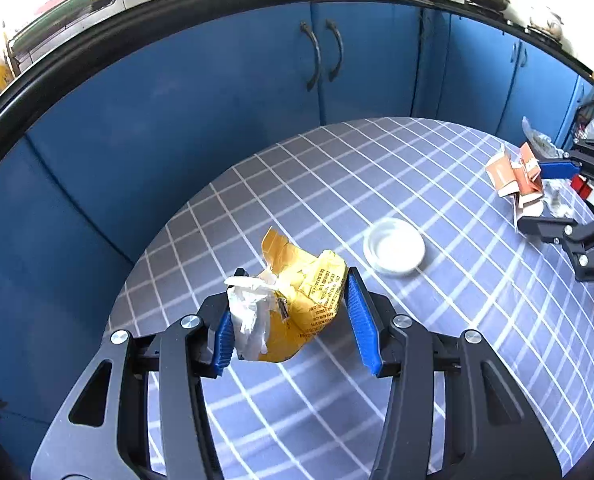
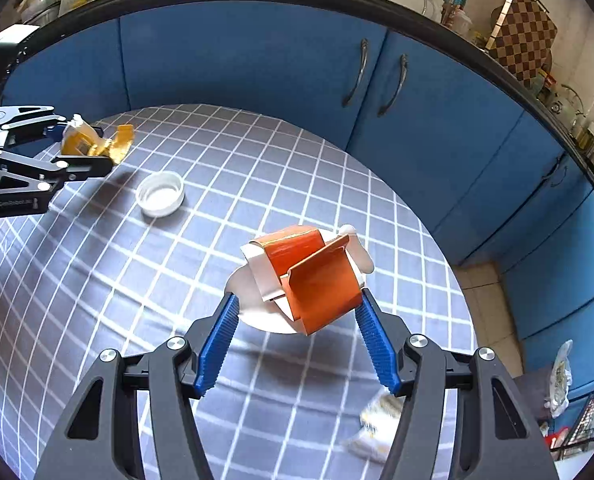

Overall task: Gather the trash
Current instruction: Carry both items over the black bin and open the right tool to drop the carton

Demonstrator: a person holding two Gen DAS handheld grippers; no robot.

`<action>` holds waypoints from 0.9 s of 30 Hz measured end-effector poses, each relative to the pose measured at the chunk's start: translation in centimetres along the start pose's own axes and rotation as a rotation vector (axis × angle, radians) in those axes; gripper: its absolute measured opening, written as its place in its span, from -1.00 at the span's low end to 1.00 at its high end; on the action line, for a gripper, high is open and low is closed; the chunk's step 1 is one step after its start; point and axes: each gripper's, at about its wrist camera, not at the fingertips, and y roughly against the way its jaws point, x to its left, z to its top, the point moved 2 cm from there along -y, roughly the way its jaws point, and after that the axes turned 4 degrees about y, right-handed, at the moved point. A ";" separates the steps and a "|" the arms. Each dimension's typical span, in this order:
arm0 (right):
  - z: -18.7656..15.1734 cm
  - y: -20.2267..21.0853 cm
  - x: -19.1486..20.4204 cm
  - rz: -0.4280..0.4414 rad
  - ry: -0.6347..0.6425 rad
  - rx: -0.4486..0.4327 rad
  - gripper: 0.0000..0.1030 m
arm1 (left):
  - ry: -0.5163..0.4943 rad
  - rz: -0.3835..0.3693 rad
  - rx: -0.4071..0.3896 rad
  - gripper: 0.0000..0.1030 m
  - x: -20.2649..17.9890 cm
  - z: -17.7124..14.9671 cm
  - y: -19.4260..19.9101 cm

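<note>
- Left claw (image 1: 293, 312): fingers spread around the yellow wrapper (image 1: 305, 304) with a white tissue (image 1: 249, 312) bunched against it. Left pad touches the tissue, right pad sits just beside the wrapper. Looks loosely caged, not squeezed; can't tell if it's lifted off the desk (image 1: 437, 360).
- Right claw (image 2: 297, 320): fingers apart on both sides of the orange carton (image 2: 313, 280). Right pad touches the carton edge, left pad is clear of it. Carton sits over a white paper disc (image 2: 257, 312); can't tell if it's resting or held.
- White lid (image 1: 394, 249) lies untouched mid-desk, between the two claws.
- Another crumpled wrapper (image 2: 377, 424) lies near the desk's near-right edge, partly hidden by the right claw's frame, blurred.
- No bin visible in either view. A bag (image 2: 559, 384) shows off the right side of the desk; can't tell if that's the drop target.
- Progress, my read: early. Two pieces are being picked up, nothing visibly binned. Left: close on both, carry off, then lid, disc and blurred wrapper.
</note>
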 end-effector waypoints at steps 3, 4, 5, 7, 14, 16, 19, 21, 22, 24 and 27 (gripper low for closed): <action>-0.9 1.2 0.1 -0.013 0.008 -0.002 0.14 | -0.009 -0.002 -0.004 -0.03 -0.9 -0.5 0.7; -1.2 1.6 0.2 -0.019 0.012 -0.003 0.14 | -0.014 -0.002 -0.006 -0.03 -1.2 -0.8 1.1; -1.5 2.0 0.3 -0.023 0.016 -0.004 0.14 | -0.021 -0.003 -0.009 -0.03 -1.6 -1.1 1.6; -2.1 2.9 0.4 -0.032 0.028 -0.009 0.14 | -0.031 -0.007 -0.012 -0.03 -2.4 -1.5 2.2; -4.8 5.9 0.5 -0.069 0.055 -0.012 0.14 | -0.093 -0.029 -0.031 -0.03 -6.0 -2.3 4.1; -5.4 6.7 0.3 -0.083 0.057 -0.015 0.14 | -0.109 -0.038 -0.037 -0.03 -7.1 -2.4 4.7; -6.4 8.0 -0.1 -0.098 0.053 -0.025 0.15 | -0.138 -0.050 -0.048 -0.03 -8.9 -2.2 5.4; -7.0 8.6 -0.4 -0.112 0.049 -0.030 0.15 | -0.160 -0.058 -0.056 -0.03 -10.4 -2.0 5.9; -7.5 9.1 -0.7 -0.120 0.043 -0.033 0.15 | -0.173 -0.065 -0.061 -0.03 -11.3 -1.8 6.1; -8.2 9.6 -1.4 -0.128 0.029 -0.033 0.15 | -0.190 -0.076 -0.068 -0.03 -12.8 -1.6 6.7; -9.8 10.5 -2.4 -0.149 0.000 -0.036 0.15 | -0.222 -0.098 -0.084 -0.03 -15.4 -1.1 7.3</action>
